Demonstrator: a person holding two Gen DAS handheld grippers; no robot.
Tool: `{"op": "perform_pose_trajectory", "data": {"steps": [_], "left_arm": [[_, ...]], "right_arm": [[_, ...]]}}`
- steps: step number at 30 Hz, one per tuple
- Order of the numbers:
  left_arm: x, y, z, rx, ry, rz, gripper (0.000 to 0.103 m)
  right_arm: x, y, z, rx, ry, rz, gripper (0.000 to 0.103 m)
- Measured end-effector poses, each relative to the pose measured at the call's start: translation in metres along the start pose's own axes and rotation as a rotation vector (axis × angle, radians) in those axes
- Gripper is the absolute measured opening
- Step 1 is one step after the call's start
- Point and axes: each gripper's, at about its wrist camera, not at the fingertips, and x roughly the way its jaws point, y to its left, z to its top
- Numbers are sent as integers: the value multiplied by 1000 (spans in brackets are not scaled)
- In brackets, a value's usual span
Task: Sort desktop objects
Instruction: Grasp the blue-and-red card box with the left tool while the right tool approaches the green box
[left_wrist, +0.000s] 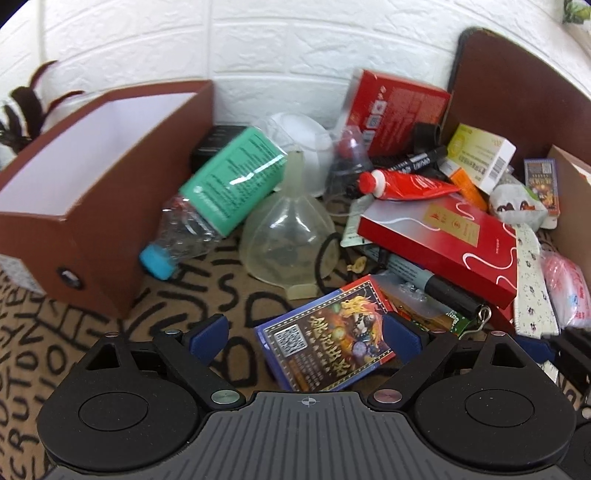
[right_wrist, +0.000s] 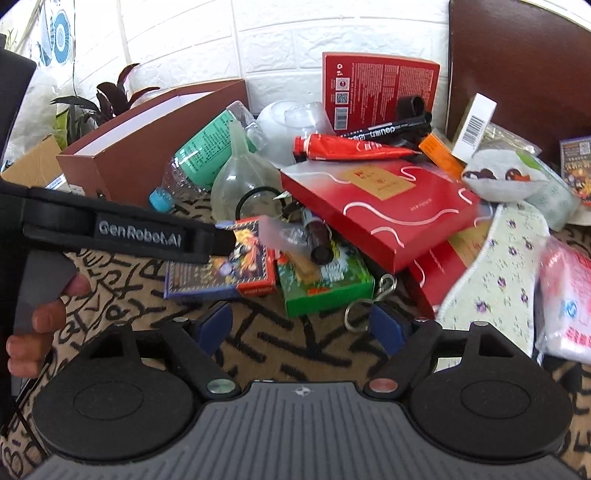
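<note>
A tan cloth (left_wrist: 243, 314) patterned with black letters is seen beneath the red flat box (left_wrist: 443, 240), which is marked with white wavy lines. Left of it, a green-labelled, blue-capped bottle (left_wrist: 207, 206); beyond that, a brown box (left_wrist: 107, 206) lined white.

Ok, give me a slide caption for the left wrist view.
Open left gripper approaches a blue card box before a cluttered pile and brown bin.

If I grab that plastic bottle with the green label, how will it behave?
The bottle looks empty, so probably light. Its clear wall seems thin and may buckle when squeezed. It lies tilted on its round side against the brown box, so a push would likely roll it.
</note>
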Motion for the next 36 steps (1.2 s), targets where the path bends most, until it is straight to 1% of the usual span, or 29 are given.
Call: {"op": "perform_pose_trajectory", "data": {"steps": [3,4,6,7,10,12,13,14,15,18,19,20,22,25,27,28,29,31,33,34,35,36], "left_arm": [[9,-1,1,13,22,-15,96],[11,-1,1,14,25,-25,95],[15,0,1,10,35,-45,90],[17,1,1,1,39,-52,89],[19,3,0,-23,32,-58,80],[17,4,-2,-26,23,-55,75],[15,4,-2,-29,23,-55,71],[14,5,-3,-31,27,-54,68],[12,5,-4,-29,32,-50,67],[5,3,-9,-14,45,-48,62],[2,3,-12,-13,49,-48,62],[0,2,-15,-12,56,-54,61],[-5,1,-22,-19,74,-72,60],[-15,1,-32,-28,91,-88,58],[-21,2,-38,-41,96,-105,59],[-23,3,-40,-45,93,-105,69],[-25,2,-41,-41,87,-94,75],[-29,-1,-39,-20,73,-70,80],[-32,-5,-36,-2,55,-81,83],[-33,-7,-34,7,52,-91,85],[-33,-9,-34,19,49,-93,89],[-31,-11,-33,33,49,-87,91]], "right_arm": [[9,-3,4,-12,-13,-16,83],[11,-4,5,-14,-19,-19,85],[14,-6,6,-20,-26,-24,85],[16,-6,7,-27,-30,-26,85],[19,-5,6,-42,-34,-49,83],[19,-2,5,-59,-38,-84,75],[17,-1,5,-75,-38,-97,63],[16,-1,4,-79,-35,-77,50],[14,-2,4,-70,-31,-58,48],[9,-2,4,-67,-19,-26,34],[7,-3,4,-58,-16,-4,26],[4,-3,3,-45,-11,27,24],[2,0,-1,-35,9,62,24],[-1,8,-9,-52,21,47,25],[-4,8,-13,-45,26,53,31],[-6,8,-15,-47,25,47,40],[-6,8,-16,-55,22,36,47],[-6,6,-16,-65,12,18,50],[-3,3,-15,-62,3,14,52],[0,1,-15,-63,2,5,55],[3,-1,-15,-64,1,-10,57],[7,-3,-15,-64,-1,-28,59]]}}
